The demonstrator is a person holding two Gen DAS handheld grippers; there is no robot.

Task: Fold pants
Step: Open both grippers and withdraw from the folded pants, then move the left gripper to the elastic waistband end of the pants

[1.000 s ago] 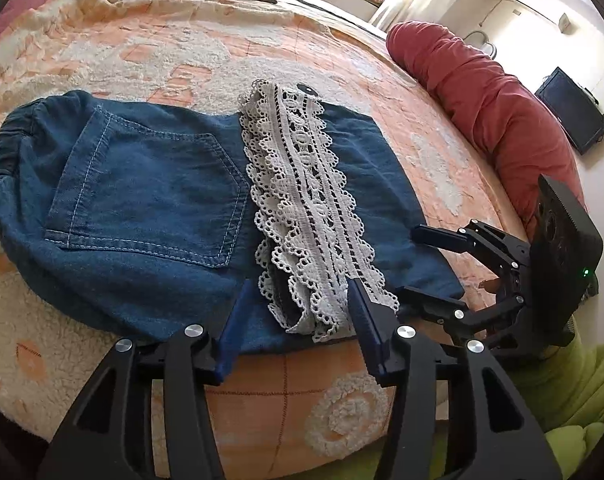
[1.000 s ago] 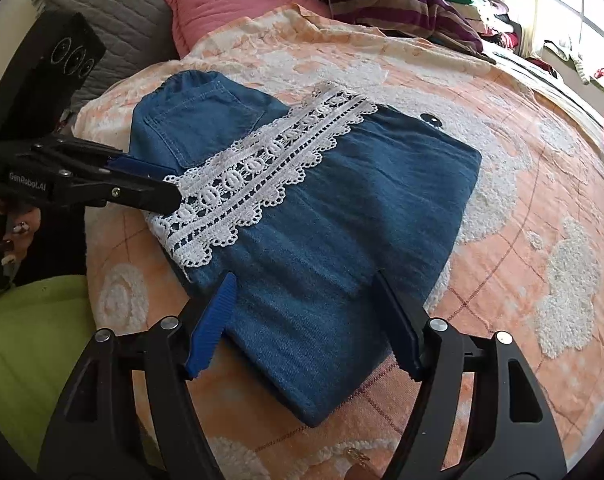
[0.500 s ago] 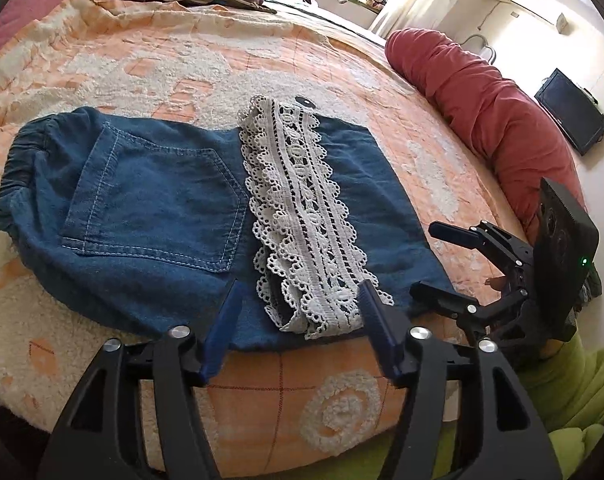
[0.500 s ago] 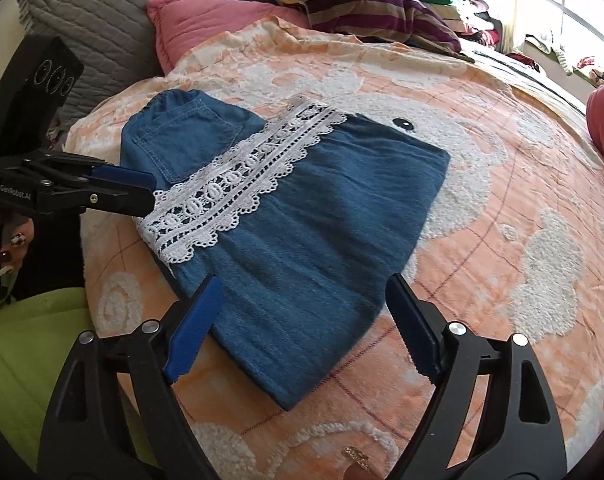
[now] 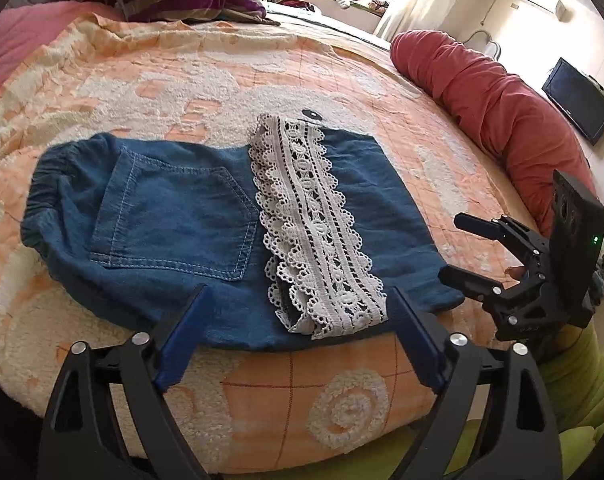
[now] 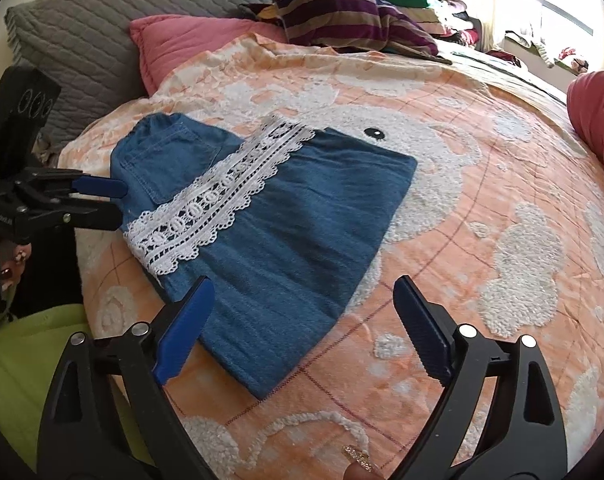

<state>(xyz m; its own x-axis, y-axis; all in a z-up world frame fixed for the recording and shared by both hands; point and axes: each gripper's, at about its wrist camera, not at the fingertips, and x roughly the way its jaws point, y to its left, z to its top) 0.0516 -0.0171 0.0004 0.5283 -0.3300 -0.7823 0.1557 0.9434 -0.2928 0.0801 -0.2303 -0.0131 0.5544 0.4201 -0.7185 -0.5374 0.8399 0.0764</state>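
— Left wrist view had the pants (image 5: 230, 232) folded flat on the bed (image 5: 342, 392): blue denim, a stitched patch pocket (image 5: 170, 216) showing, gathered elastic waist (image 5: 42, 204) at the picture's left.

— And that white strip across them?

— Lace hem (image 5: 318, 224), scalloped edges, open crochet holes, lying over the denim in a straight band. Under it all, a peach bedspread (image 5: 206, 80) with tufted cream patterns, nubbly as towelling.

— What were the grippers doing?

— Left gripper (image 5: 298, 340) hovered at the near edge of the pants, blue ribbed pads (image 5: 182, 340) wide apart and opening, nothing pinched between them. Right gripper (image 6: 302, 328) the same: jaws spreading, pads off the cloth, with the folded corner of the denim in front of them.

— Anything else on the bed?

— Right wrist view showed a quilted grey pillow (image 6: 102, 40), a pink cushion (image 6: 182, 44) beside it and a striped purple cloth (image 6: 342, 16) heaped behind. A fat red bolster (image 5: 494, 112) curved along the far side. Green fabric (image 6: 22, 380) sat below the bed's edge.
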